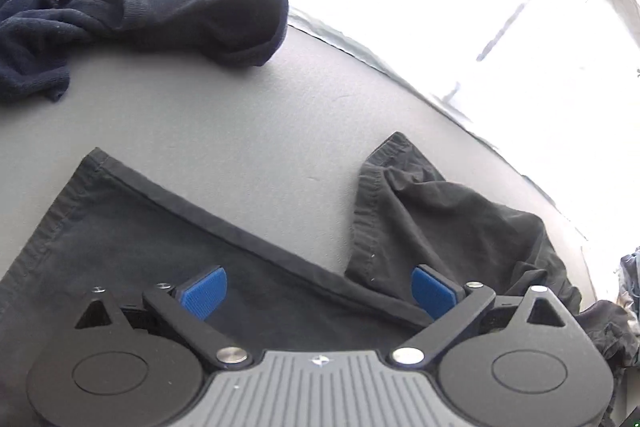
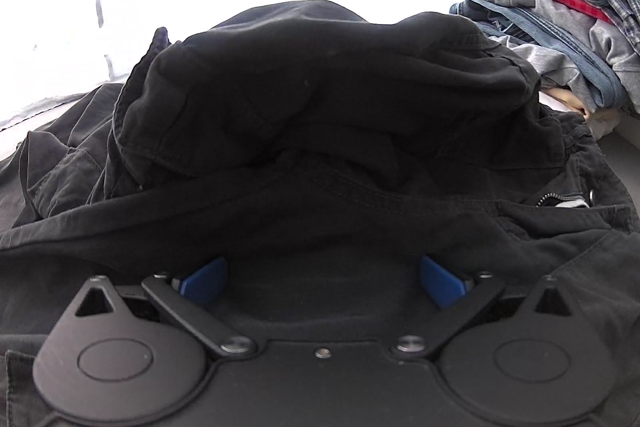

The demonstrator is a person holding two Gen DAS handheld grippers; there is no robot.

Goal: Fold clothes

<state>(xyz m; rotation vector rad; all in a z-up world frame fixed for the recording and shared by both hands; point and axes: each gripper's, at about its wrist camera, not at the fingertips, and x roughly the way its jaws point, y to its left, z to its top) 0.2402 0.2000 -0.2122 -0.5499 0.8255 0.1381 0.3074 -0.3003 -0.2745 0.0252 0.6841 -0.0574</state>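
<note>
The left gripper has its jaws spread wide, the blue pads holding nothing, and it hangs over a flat black trouser leg lying on the grey table. Just to the right, the other leg lies crumpled, its hem turned up. Farther off, near the table's far edge, dark navy socks lie in a loose heap.

The right gripper also has its jaws spread apart and empty, poised over the black trousers, which are bunched into a mound ahead of it. The zip shows at the right. Beyond, at the far right, sits a pile of mixed clothes.
</note>
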